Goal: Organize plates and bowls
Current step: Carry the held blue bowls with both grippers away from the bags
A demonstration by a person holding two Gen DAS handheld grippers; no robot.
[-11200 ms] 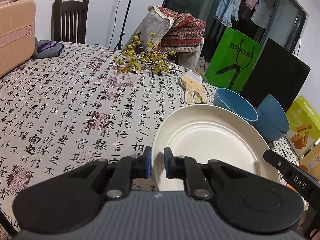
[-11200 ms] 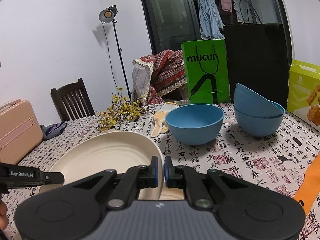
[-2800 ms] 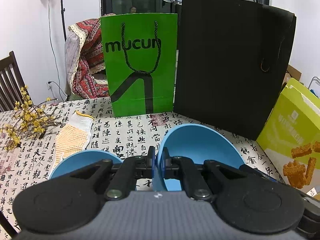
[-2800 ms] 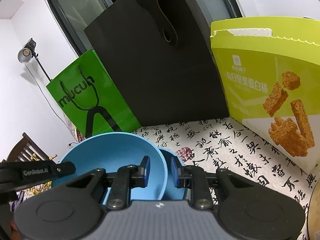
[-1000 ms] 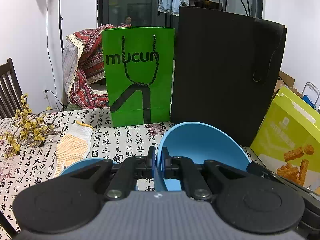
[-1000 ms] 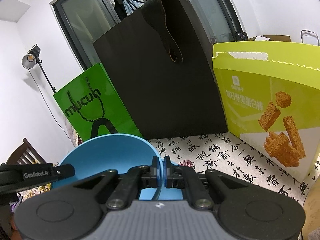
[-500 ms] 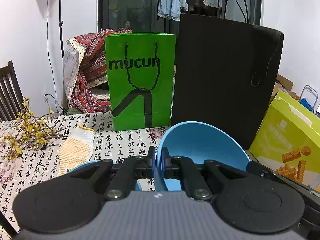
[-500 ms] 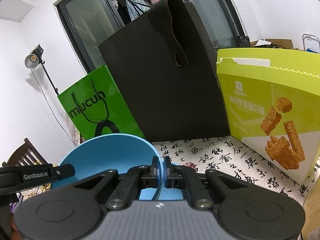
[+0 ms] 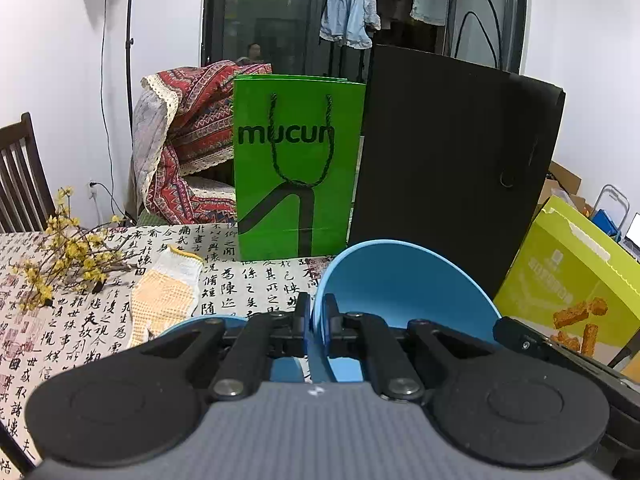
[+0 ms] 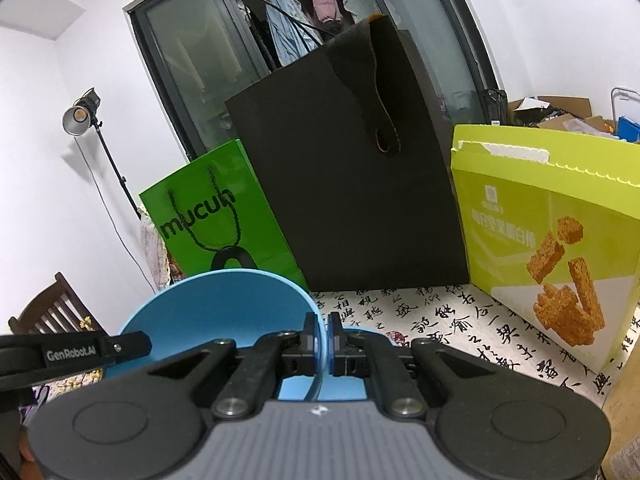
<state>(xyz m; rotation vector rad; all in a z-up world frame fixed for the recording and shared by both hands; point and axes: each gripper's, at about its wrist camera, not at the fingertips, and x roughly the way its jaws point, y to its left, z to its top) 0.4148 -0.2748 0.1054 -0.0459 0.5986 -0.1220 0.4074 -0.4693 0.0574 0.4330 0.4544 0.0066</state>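
A light blue bowl [image 9: 404,284] hangs tilted above the calligraphy tablecloth, held from both sides. My left gripper [image 9: 316,320] is shut on its left rim. My right gripper [image 10: 324,340] is shut on the right rim of the same bowl [image 10: 216,308]. A second blue bowl [image 9: 200,322] sits lower, mostly hidden behind the left gripper's body; a sliver of blue [image 10: 360,331] also shows beside the right fingers. The right gripper's body [image 9: 560,356] enters the left wrist view at the right, and the left gripper's body [image 10: 72,354] shows at the left of the right wrist view.
A green "mucun" paper bag [image 9: 298,168] and a tall black bag [image 9: 448,184] stand at the table's far edge. To the right is a yellow-green snack box [image 10: 548,224]. A knit glove [image 9: 166,296] and yellow flower twigs [image 9: 64,264] lie left; a wooden chair [image 9: 20,176] stands beyond.
The right gripper, open 2.8 s ago, has shut on the bowl's rim. Over the last second both grippers have risen with the bowl, and the lower bowl has dropped further below view.
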